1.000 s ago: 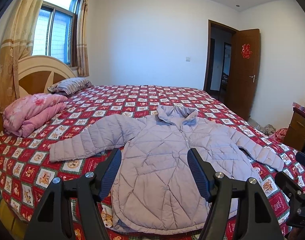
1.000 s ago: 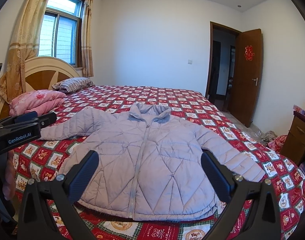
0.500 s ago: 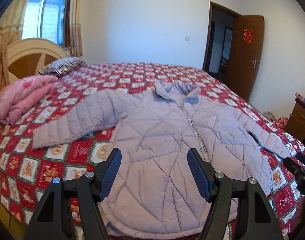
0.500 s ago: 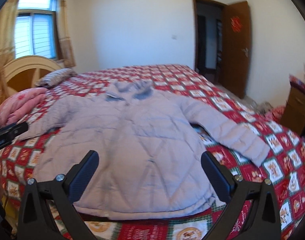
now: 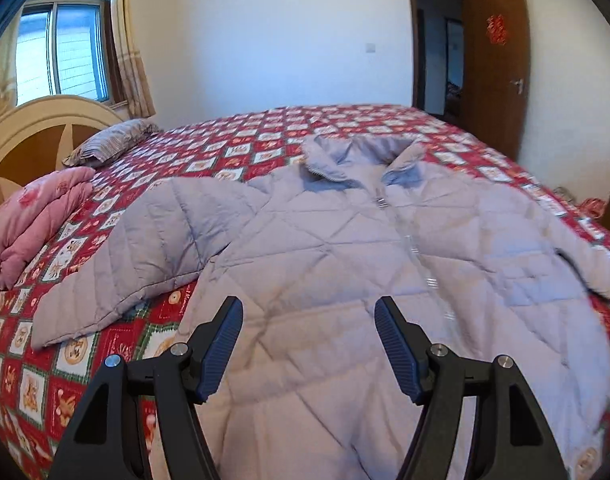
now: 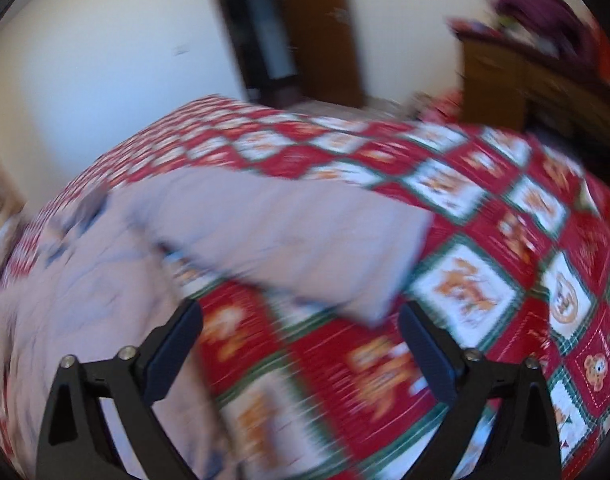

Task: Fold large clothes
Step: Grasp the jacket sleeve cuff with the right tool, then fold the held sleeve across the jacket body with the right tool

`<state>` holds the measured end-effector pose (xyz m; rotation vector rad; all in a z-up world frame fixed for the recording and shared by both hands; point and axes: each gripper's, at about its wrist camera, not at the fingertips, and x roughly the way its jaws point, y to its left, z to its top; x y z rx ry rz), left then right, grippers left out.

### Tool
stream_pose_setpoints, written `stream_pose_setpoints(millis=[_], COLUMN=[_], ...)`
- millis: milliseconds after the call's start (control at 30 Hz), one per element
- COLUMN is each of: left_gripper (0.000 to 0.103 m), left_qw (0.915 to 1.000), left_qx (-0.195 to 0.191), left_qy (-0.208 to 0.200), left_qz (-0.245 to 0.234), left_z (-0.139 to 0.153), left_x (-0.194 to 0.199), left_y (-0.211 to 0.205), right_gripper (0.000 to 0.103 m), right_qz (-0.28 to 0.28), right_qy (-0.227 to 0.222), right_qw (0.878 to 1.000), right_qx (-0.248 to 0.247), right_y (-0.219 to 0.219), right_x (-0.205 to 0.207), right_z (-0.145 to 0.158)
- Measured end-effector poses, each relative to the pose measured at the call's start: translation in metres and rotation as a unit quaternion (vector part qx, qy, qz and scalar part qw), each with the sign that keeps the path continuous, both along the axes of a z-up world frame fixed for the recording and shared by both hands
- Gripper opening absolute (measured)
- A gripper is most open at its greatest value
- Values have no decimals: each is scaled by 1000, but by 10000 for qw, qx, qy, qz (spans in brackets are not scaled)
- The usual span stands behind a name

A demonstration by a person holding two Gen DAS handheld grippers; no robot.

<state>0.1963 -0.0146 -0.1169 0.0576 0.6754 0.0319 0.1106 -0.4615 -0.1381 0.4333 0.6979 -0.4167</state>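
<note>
A lilac quilted jacket (image 5: 345,264) lies face up and spread flat on the red patterned bedspread (image 5: 241,148), collar toward the far wall, zip closed. Its left sleeve (image 5: 145,256) stretches out toward the pink quilt. My left gripper (image 5: 308,312) is open and empty, hovering over the jacket's lower front. In the blurred right wrist view the jacket's right sleeve (image 6: 305,232) runs across the bedspread (image 6: 485,240), its cuff end just ahead of my right gripper (image 6: 301,320), which is wide open and empty.
A folded pink quilt (image 5: 33,224) and a striped pillow (image 5: 109,140) lie by the wooden headboard (image 5: 37,132) at left. An open door (image 5: 493,68) is at the far right. A wooden cabinet (image 6: 537,80) stands beside the bed.
Both grippers moved forward and lower toward the bed. The right gripper swung right, from the jacket's body to its right sleeve cuff; its view is now motion-blurred. Both stayed open.
</note>
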Motion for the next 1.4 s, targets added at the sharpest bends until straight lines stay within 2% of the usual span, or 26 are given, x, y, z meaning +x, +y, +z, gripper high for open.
stream_pose_setpoints(millis=[67,167,300,400,433,467,533,600,733,1033,1233,1400], left_gripper=[69,69,69,69,69,69,69,69,69,69,69,69], left_qw=[9999,9994,9980,9970,9966,9962,9958,9956,9956,9943,9940,9932], left_qx=[22,114,211,175,197,222,248,247,249,251,113,335], left_qy=[46,149,372,532,569,607,651,646,575,423,447,381], left_qz=[99,306,471,541,560,578,600,629,698,951,993,1050], left_z=[-6,-18,-33,-39,-41,-42,-42,-39,-28,-14,-20,-25], left_x=[14,33,56,69,73,77,84,89,96,110,116,117], left_y=[5,14,19,23,24,24,26,30,40,62,70,75], right_gripper=[99,97,86,73,58,50,25,15,12,11,11,10], right_qz=[-317,-487,-500,-437,-395,-264,-155,-76,129,804,1345,1862], right_qy=[94,194,385,428,421,427,392,387,311,-121,-355,-446], right_qw=[9993,9981,9973,9976,9980,9984,9986,9989,9994,9950,9867,9746], right_qx=[172,328,378,321,251,271,316,266,40,-575,-837,-1162], right_y=[-25,-46,-56,-58,-56,-54,-53,-49,-36,27,84,140], right_x=[3,12,27,34,36,39,41,46,57,97,133,161], right_z=[-6,-15,-26,-33,-34,-34,-33,-29,-12,42,63,70])
